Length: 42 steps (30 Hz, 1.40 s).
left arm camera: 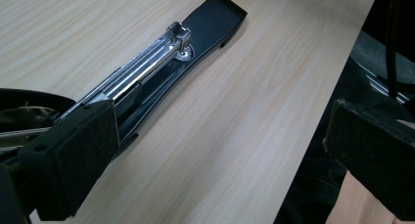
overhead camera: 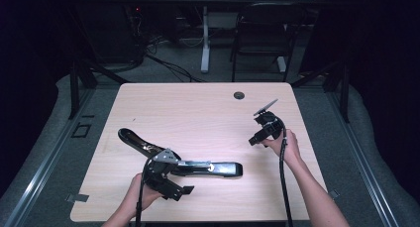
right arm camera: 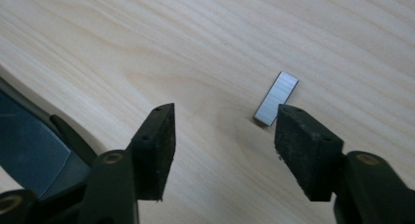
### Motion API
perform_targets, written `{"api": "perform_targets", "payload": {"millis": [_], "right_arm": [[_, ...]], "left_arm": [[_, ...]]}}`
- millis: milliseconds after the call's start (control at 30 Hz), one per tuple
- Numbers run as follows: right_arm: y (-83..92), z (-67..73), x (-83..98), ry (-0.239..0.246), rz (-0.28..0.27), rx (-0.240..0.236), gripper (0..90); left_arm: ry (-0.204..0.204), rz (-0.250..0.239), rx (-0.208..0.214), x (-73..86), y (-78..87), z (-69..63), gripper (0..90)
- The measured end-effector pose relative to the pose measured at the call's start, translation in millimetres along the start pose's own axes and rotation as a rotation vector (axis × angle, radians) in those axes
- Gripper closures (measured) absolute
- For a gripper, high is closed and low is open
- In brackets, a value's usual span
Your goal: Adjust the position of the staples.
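Stapler (overhead camera: 198,166) lies opened flat in the lower centre of the high view, lid swung away toward the upper left of its base, bright metal staple channel (left arm camera: 147,67) exposed along the top. Table (overhead camera: 198,113) otherwise bare apart from a small dark grommet hole (overhead camera: 239,95) near the far edge.

Left gripper (overhead camera: 171,187) sits at the lower left of the high view, just beside the stapler's hinge end; jaws wide apart, holding nothing. In the left gripper view one pad sits close against the stapler body, contact not resolvable.

Right gripper (right arm camera: 222,145) at right of the high view, jaws apart, nothing held. A short silver strip of staples (right arm camera: 276,98) lies flat on the wood just past the right-hand pad, off-centre to the gap.

Risks, as judged:
- strip is thin and flat on the wood; pads may close over it or skate it sideways, since it sits outside the gap centre
- squeezing the strip hard may snap it into loose pieces
- stapler is unheld; a nudge from the left pad could turn it, misaligning the channel for loading
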State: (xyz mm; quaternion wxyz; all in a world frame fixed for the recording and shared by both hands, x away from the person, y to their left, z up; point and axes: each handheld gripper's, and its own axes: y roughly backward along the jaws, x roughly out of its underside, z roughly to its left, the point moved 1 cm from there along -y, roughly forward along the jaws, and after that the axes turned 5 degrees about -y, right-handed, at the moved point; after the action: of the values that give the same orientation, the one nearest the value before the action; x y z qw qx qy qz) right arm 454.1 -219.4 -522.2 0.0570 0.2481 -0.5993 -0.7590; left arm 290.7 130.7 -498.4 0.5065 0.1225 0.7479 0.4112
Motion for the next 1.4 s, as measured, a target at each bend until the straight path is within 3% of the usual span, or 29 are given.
{"api": "perform_targets", "payload": {"millis": [33, 67, 200, 233, 433, 500, 533, 600, 667, 700, 733, 800, 867, 967, 1400], "right_arm": [[-2.4, 0.0, -1.1, -0.013, -0.033, 0.004, 44.6], [-0.6, -0.4, -3.2, -0.015, -0.004, 0.006, 46.6], [-1.7, -2.1, -9.6, -0.022, 0.011, 0.026, 54.0], [-2.3, -1.2, -10.9, -0.042, 0.003, 0.014, 55.5], [-6.0, -4.7, -19.8, -0.046, 0.018, 0.064, 67.0], [-6.6, -6.7, -22.9, -0.052, 0.025, 0.077, 70.1], [-9.1, -6.4, -23.8, -0.083, 0.001, 0.079, 70.7], [-9.7, -9.1, -26.6, -0.082, 0.023, 0.09, 72.8], [-13.2, -10.0, -27.7, -0.104, 0.015, 0.097, 73.0], [-12.8, -11.2, -28.8, -0.091, 0.038, 0.1, 73.1], [-15.9, -10.6, -28.7, -0.111, 0.02, 0.108, 73.4], [-16.6, -12.5, -30.1, -0.098, 0.045, 0.107, 73.8], [-20.1, -12.8, -30.3, -0.12, 0.027, 0.114, 73.9], [-21.7, -15.1, -31.9, -0.117, 0.049, 0.111, 73.9], [-29.4, -17.0, -34.2, -0.144, 0.056, 0.117, 72.7]], "left_arm": [[-0.002, 0.006, 0.015, 0.6, -0.1, -0.4, 0.0], [-0.008, 0.011, 0.002, 1.5, -0.7, -1.6, 0.0], [-0.012, 0.024, 0.022, 4.5, -1.6, -3.2, 0.0], [-0.014, 0.025, 0.023, 4.9, -1.3, -3.3, 0.0], [-0.01, 0.021, 0.008, 6.5, -0.8, -4.1, 0.0], [-0.008, 0.025, 0.026, 7.6, -1.0, -3.8, 0.0], [-0.009, 0.027, 0.026, 8.1, -1.0, -3.8, 0.0], [-0.01, 0.027, 0.027, 8.4, -1.0, -3.6, 0.0], [-0.009, 0.026, 0.028, 8.4, -1.0, -3.4, 0.0], [-0.009, 0.027, 0.029, 8.4, -1.3, -3.4, 0.0], [-0.011, 0.028, 0.029, 8.4, -1.5, -3.5, 0.0], [-0.014, 0.031, 0.028, 8.5, -1.9, -4.0, 0.0], [-0.016, 0.032, 0.029, 8.3, -1.7, -4.5, 0.0], [-0.016, 0.032, 0.029, 8.3, -1.8, -4.6, 0.0], [-0.025, 0.042, 0.025, 7.9, -2.7, -5.3, 0.0]]}}
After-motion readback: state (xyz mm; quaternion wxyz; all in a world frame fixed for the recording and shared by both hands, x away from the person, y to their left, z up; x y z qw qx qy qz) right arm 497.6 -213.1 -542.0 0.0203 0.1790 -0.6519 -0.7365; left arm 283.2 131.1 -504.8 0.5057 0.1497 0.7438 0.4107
